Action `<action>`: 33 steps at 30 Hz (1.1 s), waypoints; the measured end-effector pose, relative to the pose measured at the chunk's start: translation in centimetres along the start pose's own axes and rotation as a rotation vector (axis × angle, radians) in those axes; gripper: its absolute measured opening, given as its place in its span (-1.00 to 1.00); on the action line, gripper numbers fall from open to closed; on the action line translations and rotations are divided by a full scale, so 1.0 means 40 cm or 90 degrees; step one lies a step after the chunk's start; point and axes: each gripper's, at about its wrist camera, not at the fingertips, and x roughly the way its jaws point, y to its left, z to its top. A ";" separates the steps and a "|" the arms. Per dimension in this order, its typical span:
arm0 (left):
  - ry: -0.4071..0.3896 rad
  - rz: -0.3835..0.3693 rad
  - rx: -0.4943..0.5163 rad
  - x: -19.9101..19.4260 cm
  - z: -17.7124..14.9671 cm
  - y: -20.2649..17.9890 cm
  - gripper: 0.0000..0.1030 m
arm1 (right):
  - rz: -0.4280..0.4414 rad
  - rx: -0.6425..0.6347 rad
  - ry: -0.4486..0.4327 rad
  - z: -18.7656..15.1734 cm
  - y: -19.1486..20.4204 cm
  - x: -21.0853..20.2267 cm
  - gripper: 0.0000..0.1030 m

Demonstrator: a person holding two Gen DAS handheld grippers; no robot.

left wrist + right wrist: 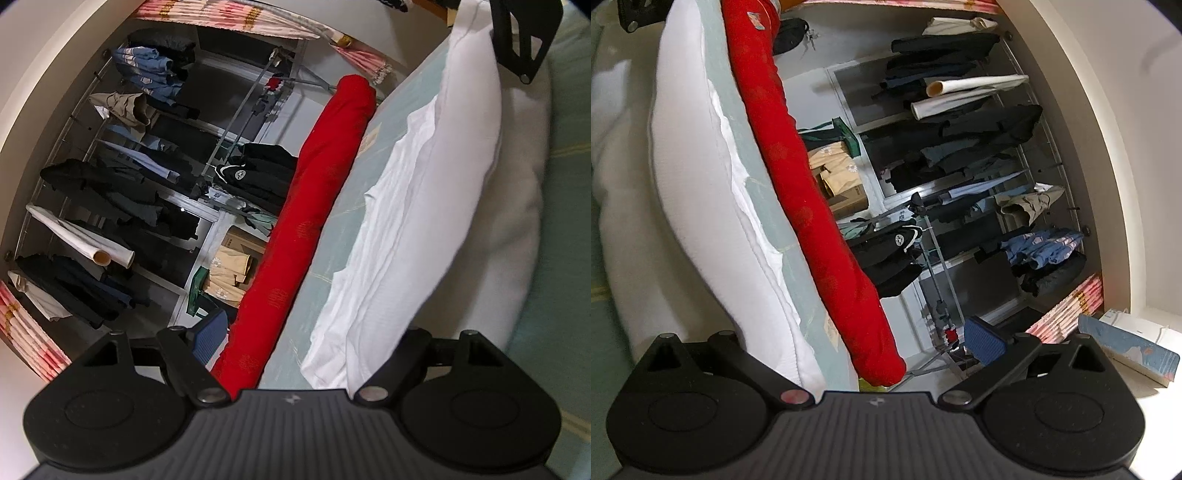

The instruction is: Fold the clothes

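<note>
Both grippers, left [436, 334] and right [738, 339], pinch the lifted white cloth [424, 206]. Red roll [317, 221] lies at its nine o'clock on the bed [569, 184].

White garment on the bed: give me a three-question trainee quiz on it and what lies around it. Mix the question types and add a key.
1. True or false: in the left wrist view, the red roll lies between the white garment and the hanging clothes.
2. What colour is the sheet under the white garment? A pale green, B black, C orange.
3. Fill in: most of the hanging clothes are ___ in colour (dark or bright).

Key: 1 true; 2 A; 3 dark.
</note>
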 end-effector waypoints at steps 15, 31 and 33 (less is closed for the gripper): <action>0.017 0.033 0.013 0.225 0.004 -0.014 0.56 | -0.038 0.002 0.047 -0.012 0.051 0.270 1.00; 0.052 -0.036 -0.017 0.444 -0.003 -0.015 0.56 | 0.007 0.001 0.061 -0.012 0.107 0.483 1.00; 0.069 -0.075 -0.036 0.468 -0.010 -0.012 0.56 | 0.042 0.013 0.072 -0.013 0.104 0.506 1.00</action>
